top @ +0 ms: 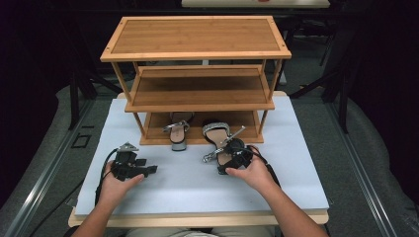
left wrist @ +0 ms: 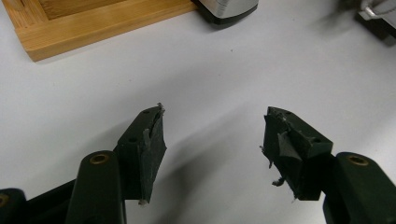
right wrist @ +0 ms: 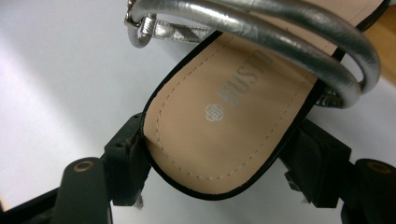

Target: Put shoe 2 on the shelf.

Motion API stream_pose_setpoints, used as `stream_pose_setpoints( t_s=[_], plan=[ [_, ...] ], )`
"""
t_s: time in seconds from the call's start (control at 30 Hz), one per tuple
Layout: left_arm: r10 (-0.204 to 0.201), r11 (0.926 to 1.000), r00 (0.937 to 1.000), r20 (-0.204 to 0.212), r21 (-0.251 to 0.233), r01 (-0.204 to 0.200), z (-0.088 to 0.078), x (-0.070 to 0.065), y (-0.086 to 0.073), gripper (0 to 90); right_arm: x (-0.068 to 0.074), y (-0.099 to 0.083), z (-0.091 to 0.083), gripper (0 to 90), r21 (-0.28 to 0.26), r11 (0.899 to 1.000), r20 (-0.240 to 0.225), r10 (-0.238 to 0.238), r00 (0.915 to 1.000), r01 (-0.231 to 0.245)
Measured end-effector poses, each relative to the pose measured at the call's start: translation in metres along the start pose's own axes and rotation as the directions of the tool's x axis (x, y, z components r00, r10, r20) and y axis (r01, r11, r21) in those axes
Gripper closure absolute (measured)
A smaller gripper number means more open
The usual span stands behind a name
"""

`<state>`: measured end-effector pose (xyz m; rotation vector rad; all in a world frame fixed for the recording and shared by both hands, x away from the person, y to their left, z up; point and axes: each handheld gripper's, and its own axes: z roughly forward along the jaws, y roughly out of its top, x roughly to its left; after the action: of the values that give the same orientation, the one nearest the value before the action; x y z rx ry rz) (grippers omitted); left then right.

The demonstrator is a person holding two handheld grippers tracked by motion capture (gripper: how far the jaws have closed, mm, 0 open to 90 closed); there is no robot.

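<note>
A silver-strapped sandal with a tan insole lies on the white board, toe toward the rack's bottom shelf. My right gripper has its jaws on either side of the sandal's heel end, pads against the black sole edge. A second matching sandal stands partly on the bottom shelf, its block heel at the shelf's front edge. My left gripper rests on the board to the left, jaws wide apart with nothing between them.
A three-tier bamboo shoe rack stands at the back of the white board; its upper two shelves hold nothing. The rack's base corner lies ahead of my left gripper. The board's front edge is near the person's forearms.
</note>
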<state>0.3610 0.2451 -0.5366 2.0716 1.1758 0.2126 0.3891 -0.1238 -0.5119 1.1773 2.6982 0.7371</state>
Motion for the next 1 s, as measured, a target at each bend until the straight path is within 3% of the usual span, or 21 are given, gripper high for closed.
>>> stream_pose_setpoints(
  t_s=[0.27,0.6,0.7,0.73,0.77,0.8,0.83,0.87,0.9,0.93,0.97,1.0],
  plan=[
    [0.001,1.0,1.0,0.006,-0.001,-0.001,0.003,0.0,0.004,38.2,-0.016,0.025,0.007,30.3,-0.007,0.999,-0.015,0.032,0.9994,-0.032],
    [0.015,0.9998,0.9998,0.013,-0.012,-0.015,0.007,-0.003,0.013,38.2,-0.023,0.051,0.017,31.4,-0.05,0.995,0.008,0.085,0.9963,-0.085],
    [0.016,0.9998,0.9998,0.012,-0.009,-0.016,0.008,-0.002,0.014,38.2,-0.021,0.056,0.023,31.7,-0.08,0.992,0.04,0.097,0.9945,-0.094],
    [0.016,0.9998,0.9998,0.01,-0.008,-0.016,0.007,-0.002,0.015,38.2,-0.022,0.058,0.021,31.7,-0.024,0.995,0.018,0.102,0.9946,-0.101],
    [0.02,0.9998,0.9998,0.01,-0.009,-0.019,0.007,-0.002,0.016,38.2,-0.021,0.06,0.023,31.8,-0.04,0.995,0.081,0.092,0.9925,-0.089],
    [0.016,0.9998,0.9998,0.011,-0.012,-0.016,0.007,-0.001,0.017,38.2,-0.02,0.061,0.024,31.8,-0.041,0.996,0.116,0.089,0.9893,-0.085],
    [0.018,0.9997,0.9998,0.01,-0.018,-0.018,0.007,-0.001,0.018,38.2,-0.023,0.062,0.026,31.8,-0.062,0.993,0.003,0.104,0.9945,-0.104],
    [0.018,0.9997,0.9998,0.007,-0.017,-0.017,0.007,-0.001,0.019,38.2,-0.021,0.064,0.026,31.9,-0.061,0.993,0.096,0.105,0.9898,-0.099],
    [0.019,0.9997,0.9998,0.008,-0.016,-0.019,0.007,-0.001,0.02,38.2,-0.025,0.065,0.027,31.9,-0.056,0.991,-0.045,0.121,0.9916,-0.124],
    [0.019,0.9997,0.9998,0.008,-0.018,-0.019,0.008,0.0,0.02,38.2,-0.025,0.065,0.028,31.9,-0.068,0.99,-0.035,0.119,0.9923,-0.121],
    [0.018,0.9997,0.9998,0.007,-0.017,-0.018,0.008,0.0,0.021,38.2,-0.024,0.066,0.028,32.0,-0.079,0.991,0.057,0.112,0.992,-0.108],
    [0.018,0.9997,0.9998,0.008,-0.015,-0.018,0.009,0.0,0.022,38.2,-0.024,0.066,0.028,32.0,-0.079,0.989,0.056,0.131,0.9898,-0.126]
  ],
)
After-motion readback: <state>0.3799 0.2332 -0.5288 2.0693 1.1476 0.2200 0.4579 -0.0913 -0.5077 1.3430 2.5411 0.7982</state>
